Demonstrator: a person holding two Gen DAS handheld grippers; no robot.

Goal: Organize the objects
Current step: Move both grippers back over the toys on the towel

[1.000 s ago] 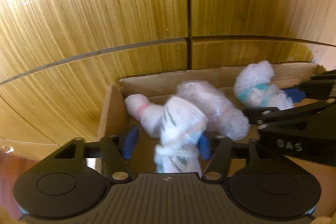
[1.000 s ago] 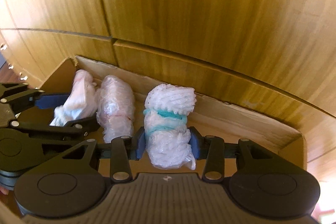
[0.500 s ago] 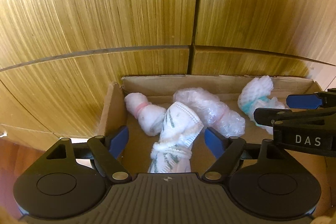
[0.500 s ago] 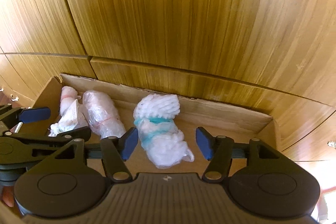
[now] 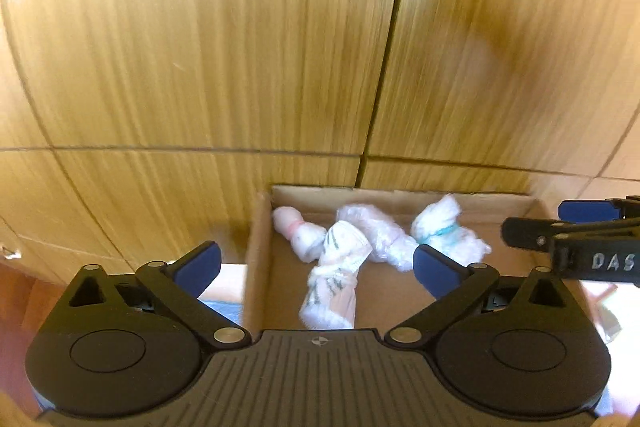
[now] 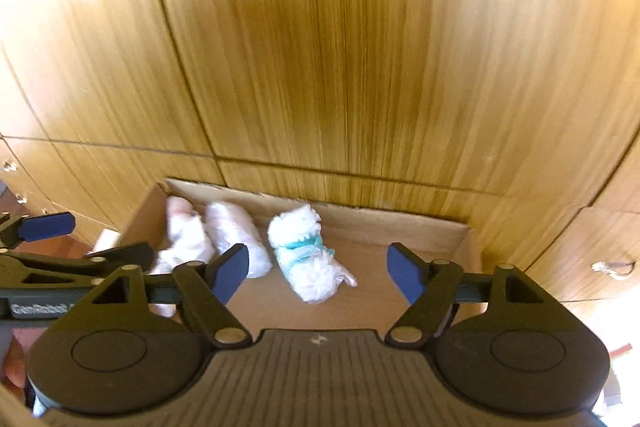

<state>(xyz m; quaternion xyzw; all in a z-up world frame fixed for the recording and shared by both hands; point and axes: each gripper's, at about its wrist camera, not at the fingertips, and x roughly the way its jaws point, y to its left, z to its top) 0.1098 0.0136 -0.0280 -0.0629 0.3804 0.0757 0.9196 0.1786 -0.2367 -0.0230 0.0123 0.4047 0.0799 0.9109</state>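
Note:
Several white bundles lie in a cardboard box [image 5: 260,247] [image 6: 400,223] against a wooden cabinet. A striped bundle [image 5: 336,279] rests at the front left, with a pink-banded one [image 5: 296,231] and a clear-wrapped one [image 5: 380,235] [image 6: 236,231] behind it. A teal-banded bundle [image 5: 444,235] [image 6: 308,255] lies to the right. My left gripper [image 5: 316,263] hangs above the striped bundle, jaws opening wide, touching nothing. My right gripper [image 6: 318,269] hovers over the teal-banded bundle, jaws opening, nothing pressed between its blue pads [image 6: 404,277]. Each gripper shows at the edge of the other's view.
Wooden cabinet doors [image 5: 240,67] [image 6: 360,47] rise right behind the box. Drawer handles [image 6: 612,267] show at the right edge. Reddish floor [image 5: 20,291] lies to the left of the box. The box's right half holds bare cardboard [image 6: 368,307].
Both grippers let go of their bundles and pulled up and back from the box, jaws widening. The striped and teal-banded bundles now lie in the box.

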